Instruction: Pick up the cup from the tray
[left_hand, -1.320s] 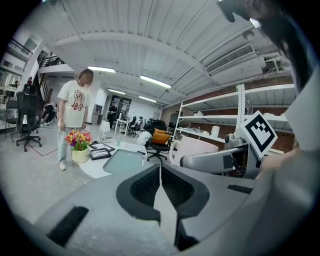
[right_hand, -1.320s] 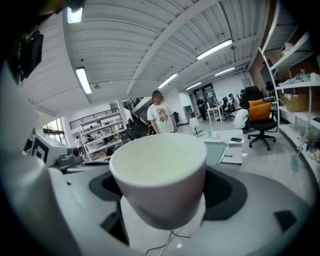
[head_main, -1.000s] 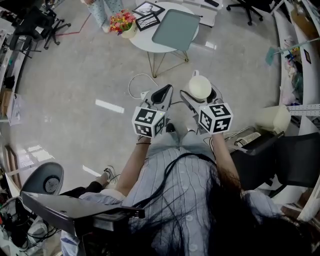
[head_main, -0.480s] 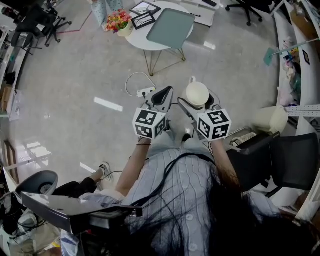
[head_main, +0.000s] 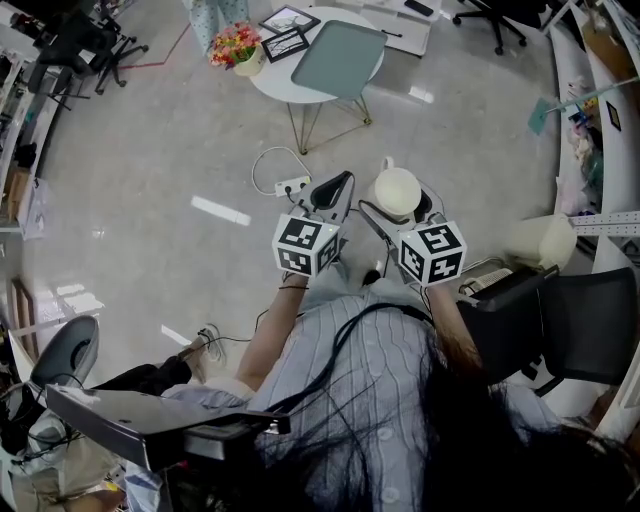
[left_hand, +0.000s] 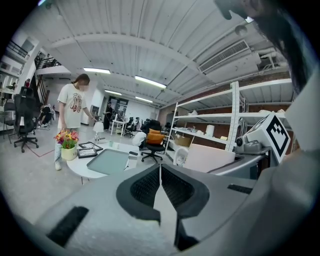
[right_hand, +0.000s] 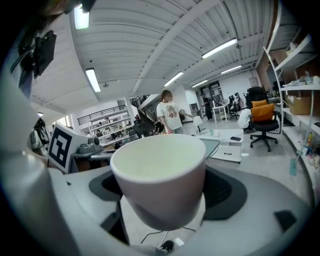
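The pale floor (head_main: 150, 200) takes up most of my head view, and I'll place everything from the round white table (head_main: 283, 88). On the table lies a green tray (head_main: 345, 58), with a pot of flowers (head_main: 238, 45) and framed pictures (head_main: 286, 42) beside it. Well short of the table, out over the floor, I hold both grippers side by side. The left gripper (left_hand: 160, 172) has its fingers (left_hand: 145, 187) pressed together with nothing between them. The right gripper (right_hand: 162, 195) has its fingers (right_hand: 227, 192) closed against the sides of the white cup (right_hand: 160, 172). So the cup (head_main: 397, 190) is off the tray and well apart from the table. A white power strip (head_main: 292, 186) lies on the floor between the table and the left gripper (head_main: 335, 188).
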